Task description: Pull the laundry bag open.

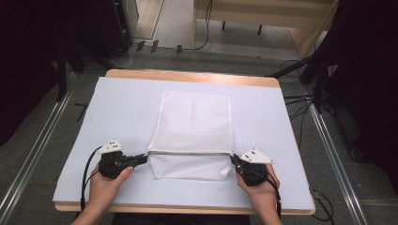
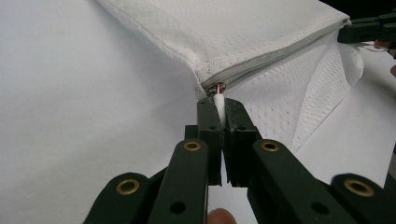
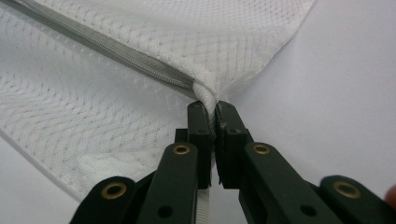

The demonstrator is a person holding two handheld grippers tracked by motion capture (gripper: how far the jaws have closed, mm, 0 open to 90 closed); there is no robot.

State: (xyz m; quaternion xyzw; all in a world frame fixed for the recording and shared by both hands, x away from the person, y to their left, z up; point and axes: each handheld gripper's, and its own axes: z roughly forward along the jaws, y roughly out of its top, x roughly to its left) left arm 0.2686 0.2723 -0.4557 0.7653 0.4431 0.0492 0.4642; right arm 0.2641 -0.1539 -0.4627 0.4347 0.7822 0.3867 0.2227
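Observation:
A white mesh laundry bag (image 1: 194, 131) lies flat on the white table cover, with a grey zipper (image 1: 190, 153) running across its near part. My left gripper (image 1: 143, 158) is shut on the white zipper pull (image 2: 219, 103) at the zipper's left end (image 2: 217, 87). My right gripper (image 1: 233, 160) is shut on the bag's fabric at the zipper's right end (image 3: 205, 95). In the left gripper view the mesh bag (image 2: 243, 37) stretches away and the right gripper (image 2: 369, 29) shows at the far corner. The zipper (image 3: 116, 49) looks closed along its length.
A white sheet (image 1: 117, 117) covers the wooden table (image 1: 187, 76). Cables and dark stands (image 1: 309, 75) lie on the floor around it. A metal rail (image 1: 37, 150) runs along the left side.

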